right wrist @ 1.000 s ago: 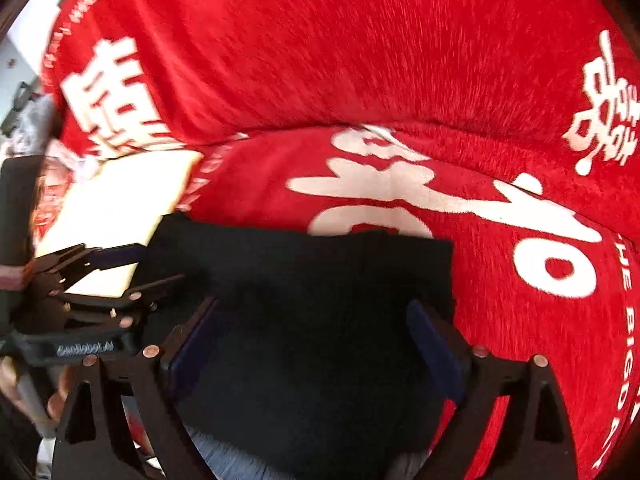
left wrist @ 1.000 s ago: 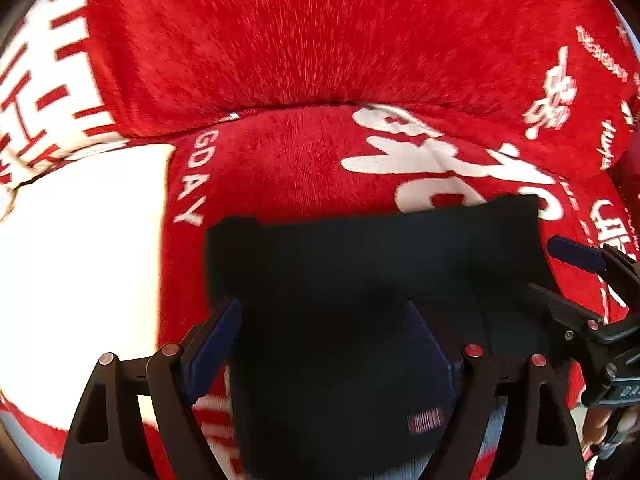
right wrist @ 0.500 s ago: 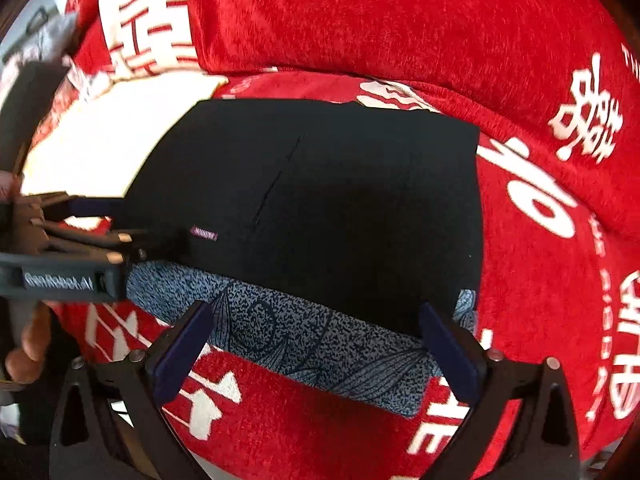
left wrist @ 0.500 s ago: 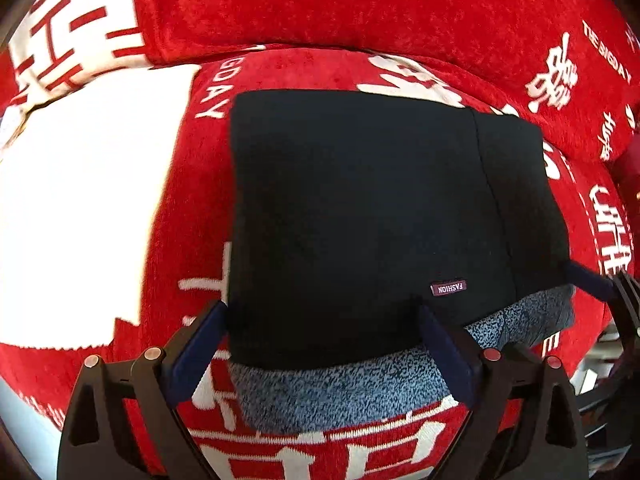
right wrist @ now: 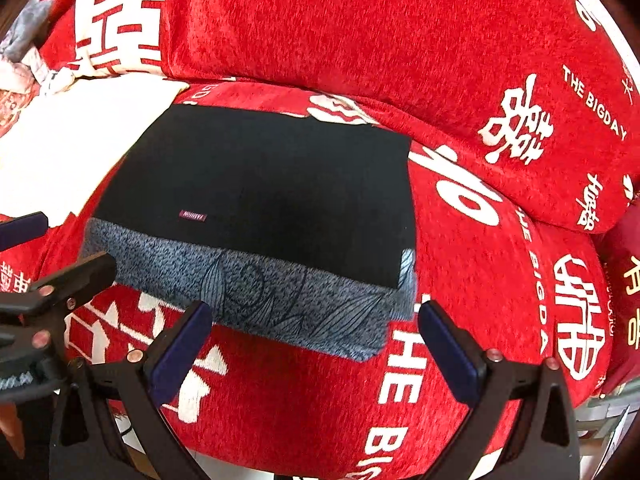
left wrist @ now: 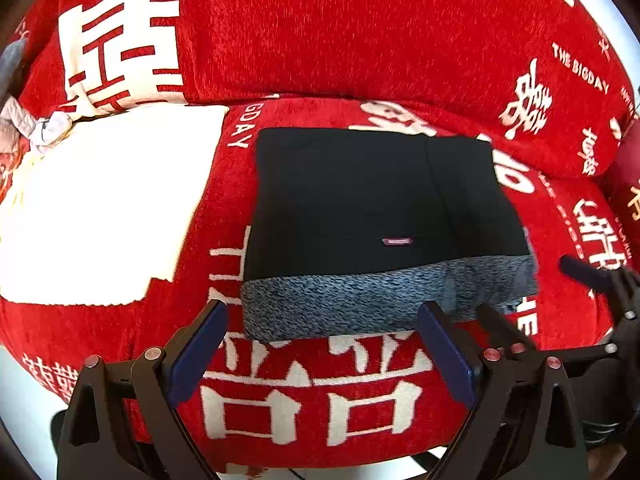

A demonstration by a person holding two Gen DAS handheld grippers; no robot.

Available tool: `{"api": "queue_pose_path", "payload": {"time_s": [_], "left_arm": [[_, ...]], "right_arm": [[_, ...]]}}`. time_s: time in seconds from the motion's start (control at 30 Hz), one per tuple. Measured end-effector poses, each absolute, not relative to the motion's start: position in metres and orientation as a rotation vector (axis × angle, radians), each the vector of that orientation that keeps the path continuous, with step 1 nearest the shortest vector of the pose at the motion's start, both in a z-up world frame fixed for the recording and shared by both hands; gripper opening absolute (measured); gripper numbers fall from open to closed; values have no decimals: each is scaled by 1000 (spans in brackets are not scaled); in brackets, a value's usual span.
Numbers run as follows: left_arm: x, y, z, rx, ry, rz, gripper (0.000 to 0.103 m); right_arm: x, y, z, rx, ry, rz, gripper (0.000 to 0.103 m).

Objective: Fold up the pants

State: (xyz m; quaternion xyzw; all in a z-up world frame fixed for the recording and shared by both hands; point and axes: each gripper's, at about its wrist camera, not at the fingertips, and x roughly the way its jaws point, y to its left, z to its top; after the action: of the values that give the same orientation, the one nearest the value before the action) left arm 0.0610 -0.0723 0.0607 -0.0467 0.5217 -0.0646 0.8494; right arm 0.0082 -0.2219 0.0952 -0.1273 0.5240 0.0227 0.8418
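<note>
The black pants (left wrist: 360, 196) lie folded into a flat rectangle on the red sofa seat (left wrist: 312, 392), with a grey speckled inner layer (left wrist: 380, 300) showing along the near edge and a small label (left wrist: 396, 241) on top. They also show in the right wrist view (right wrist: 272, 188). My left gripper (left wrist: 324, 344) is open and empty, just short of the near edge. My right gripper (right wrist: 316, 340) is open and empty, also short of the near edge. Each gripper appears at the side of the other's view.
A white patch (left wrist: 100, 204) of the sofa cover lies left of the pants. The red backrest cushion (left wrist: 340, 28) rises behind. Crumpled grey and white cloth (right wrist: 28, 52) sits at the far left. A dark red cushion (right wrist: 624, 280) is at the right.
Both grippers have pulled back from the pants and away from the sofa. The pants lie released and folded, now fully in view with the grey edge exposed.
</note>
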Motion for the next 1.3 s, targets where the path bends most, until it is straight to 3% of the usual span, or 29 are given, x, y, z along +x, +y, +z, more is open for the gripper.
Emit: {"api": "queue_pose_path", "payload": {"time_s": [1.3], "left_arm": [[52, -84, 46, -81, 1112, -58, 96]], "right_arm": [[4, -219, 70, -245, 1153, 17, 103]]}}
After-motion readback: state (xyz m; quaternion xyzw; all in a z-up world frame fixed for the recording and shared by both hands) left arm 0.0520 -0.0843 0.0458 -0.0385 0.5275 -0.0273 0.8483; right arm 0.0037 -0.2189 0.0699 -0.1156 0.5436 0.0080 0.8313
